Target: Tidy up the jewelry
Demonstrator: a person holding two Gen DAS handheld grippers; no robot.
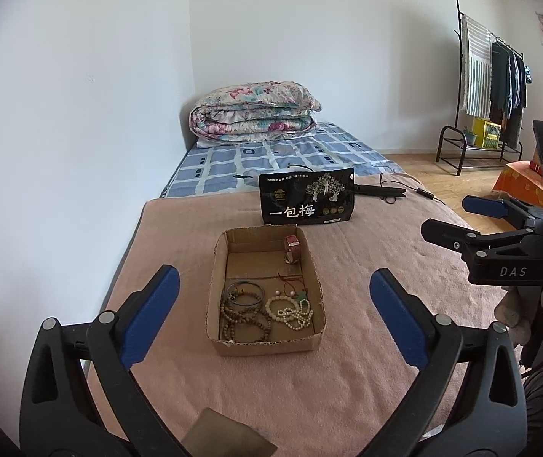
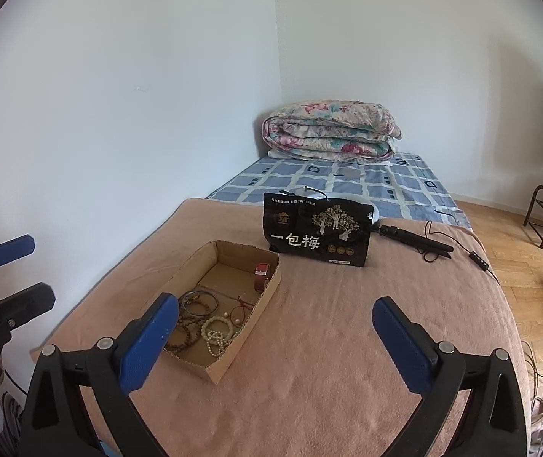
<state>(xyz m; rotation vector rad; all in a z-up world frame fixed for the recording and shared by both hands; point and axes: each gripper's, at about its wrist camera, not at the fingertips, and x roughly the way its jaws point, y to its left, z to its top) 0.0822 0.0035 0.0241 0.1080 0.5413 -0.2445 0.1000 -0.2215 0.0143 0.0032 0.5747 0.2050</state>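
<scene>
An open cardboard box [image 1: 214, 282] [image 2: 264, 293] sits on the pink blanket. In it lie brown bead bracelets [image 1: 243, 320] [image 2: 186, 327], a cream pearl strand [image 1: 290, 312] [image 2: 218, 333], dark bangles [image 1: 245, 293], a red cord with a green charm [image 1: 300, 293] and a red-strap watch [image 1: 293, 249] [image 2: 261, 276]. My left gripper [image 1: 275, 316] is open and empty, held just before the box. My right gripper [image 2: 275, 342] is open and empty, right of the box; it also shows in the left wrist view [image 1: 458, 215].
A black snack bag [image 1: 307, 202] [image 2: 317, 234] stands behind the box. A black hair tool with cable [image 2: 416, 242] lies beyond it. A folded floral quilt [image 1: 252, 112] is at the bed's head. Clothes rack [image 1: 488, 87] and wooden floor are right.
</scene>
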